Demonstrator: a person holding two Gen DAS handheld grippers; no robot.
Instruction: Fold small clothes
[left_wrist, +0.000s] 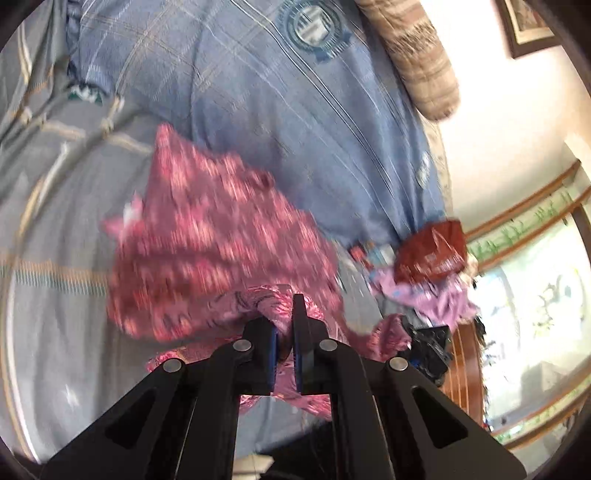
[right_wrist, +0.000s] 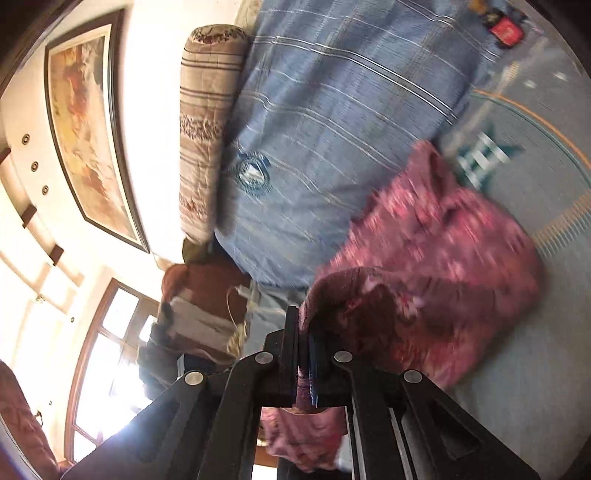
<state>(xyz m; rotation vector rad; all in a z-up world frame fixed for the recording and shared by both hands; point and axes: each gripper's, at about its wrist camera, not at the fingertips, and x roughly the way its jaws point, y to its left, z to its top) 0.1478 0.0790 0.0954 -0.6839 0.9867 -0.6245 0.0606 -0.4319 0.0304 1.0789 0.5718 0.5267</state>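
A small pink patterned garment (left_wrist: 207, 240) lies partly on the grey-blue bedsheet (left_wrist: 66, 332) and is motion-blurred. My left gripper (left_wrist: 284, 325) is shut on a bunched edge of it. In the right wrist view the same pink garment (right_wrist: 436, 258) spreads to the right, and my right gripper (right_wrist: 303, 332) is shut on another edge of it. Both grippers hold the cloth lifted off the bed. My right gripper (left_wrist: 428, 347) shows at the right of the left wrist view, with pink cloth beside it.
A large blue striped pillow (left_wrist: 277, 110) lies behind the garment, with a beige bolster (left_wrist: 417, 59) beyond it. A pile of other clothes (left_wrist: 428, 273) sits at the bed's edge near the window. A framed picture (right_wrist: 88, 129) hangs on the wall.
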